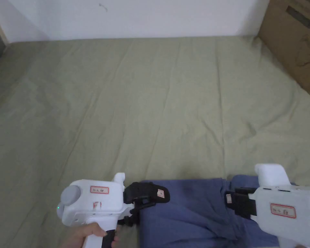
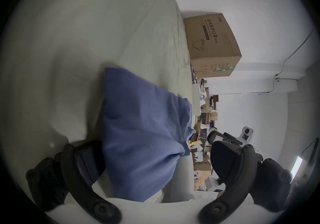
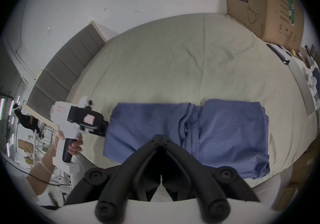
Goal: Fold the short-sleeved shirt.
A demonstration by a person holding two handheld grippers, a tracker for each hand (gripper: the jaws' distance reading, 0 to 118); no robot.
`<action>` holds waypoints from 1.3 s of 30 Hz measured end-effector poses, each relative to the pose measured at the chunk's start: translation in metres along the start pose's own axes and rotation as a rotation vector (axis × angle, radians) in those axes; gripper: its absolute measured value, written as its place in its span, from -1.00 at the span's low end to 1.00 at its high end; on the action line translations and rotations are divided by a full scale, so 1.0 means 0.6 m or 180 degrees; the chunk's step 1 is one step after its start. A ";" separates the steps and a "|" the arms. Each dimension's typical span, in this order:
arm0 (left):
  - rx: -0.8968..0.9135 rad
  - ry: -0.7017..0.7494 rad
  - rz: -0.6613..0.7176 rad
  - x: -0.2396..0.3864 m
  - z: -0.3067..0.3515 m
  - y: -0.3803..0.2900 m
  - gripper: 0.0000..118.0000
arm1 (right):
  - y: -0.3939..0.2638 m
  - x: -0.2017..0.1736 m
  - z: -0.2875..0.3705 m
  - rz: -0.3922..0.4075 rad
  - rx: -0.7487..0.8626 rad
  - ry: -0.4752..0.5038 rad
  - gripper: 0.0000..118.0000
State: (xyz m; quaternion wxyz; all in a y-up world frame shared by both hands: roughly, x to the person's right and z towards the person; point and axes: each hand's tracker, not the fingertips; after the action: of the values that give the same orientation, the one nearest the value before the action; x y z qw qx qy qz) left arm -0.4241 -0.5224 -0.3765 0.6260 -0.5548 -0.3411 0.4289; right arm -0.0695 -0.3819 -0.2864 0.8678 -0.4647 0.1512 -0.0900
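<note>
My left gripper (image 2: 155, 167) has its jaws spread wide: in the left gripper view one dark jaw sits at about seven o'clock and the other at about four o'clock, with blue cloth filling the gap between them. The seven o'clock jaw touches the edge of the cloth; the four o'clock jaw stands clear of it. In the head view this gripper (image 1: 144, 206) is at seven o'clock, at the left edge of the shirt, and my hand (image 1: 86, 235) wraps its grip.

My right gripper (image 3: 161, 138) has its jaws pressed together, the tips meeting in a point at the middle of the right gripper view. The tips lie over the blue cloth, but I cannot tell whether any fabric is caught between them. In the head view this gripper (image 1: 230, 198) comes in from four o'clock, its dark nose against the shirt's right part.

The short-sleeved shirt (image 3: 225, 132) is blue and already folded into a wide, flat shape with a bunched ridge running through its middle. It lies at six o'clock in the head view (image 1: 190, 210), at the near edge of the bed.

Outward from there, the pale green bed sheet (image 1: 151, 103) spreads creased toward twelve o'clock up to a white wall (image 1: 151, 16). A cardboard box (image 1: 296, 42) stands at two o'clock on the bed's far right corner. A grey padded headboard (image 3: 65, 71) shows at ten o'clock in the right gripper view.
</note>
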 end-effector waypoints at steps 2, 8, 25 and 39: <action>-0.0053 -0.0097 -0.0112 0.010 -0.011 -0.001 0.86 | 0.005 -0.004 0.000 0.0003 0.0032 0.0008 -1.00; -0.0152 0.0085 0.0245 -0.031 -0.033 0.002 -0.80 | 0.003 0.000 -0.004 0.0003 0.0012 -0.0016 -1.00; 0.0268 0.0991 -0.0106 -0.015 0.221 -0.012 -0.81 | -0.009 0.040 0.014 -0.0214 0.0065 -0.0101 -1.00; 0.0539 0.1827 -0.0419 0.139 0.298 -0.008 -0.81 | -0.038 0.048 0.005 -0.0250 -0.0042 -0.0027 -1.00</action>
State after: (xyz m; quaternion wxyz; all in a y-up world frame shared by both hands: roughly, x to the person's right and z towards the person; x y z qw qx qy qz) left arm -0.5513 -0.3740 -0.3489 0.7673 -0.5758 -0.1486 0.2400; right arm -0.0416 -0.4008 -0.2712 0.8612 -0.4764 0.1296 -0.1210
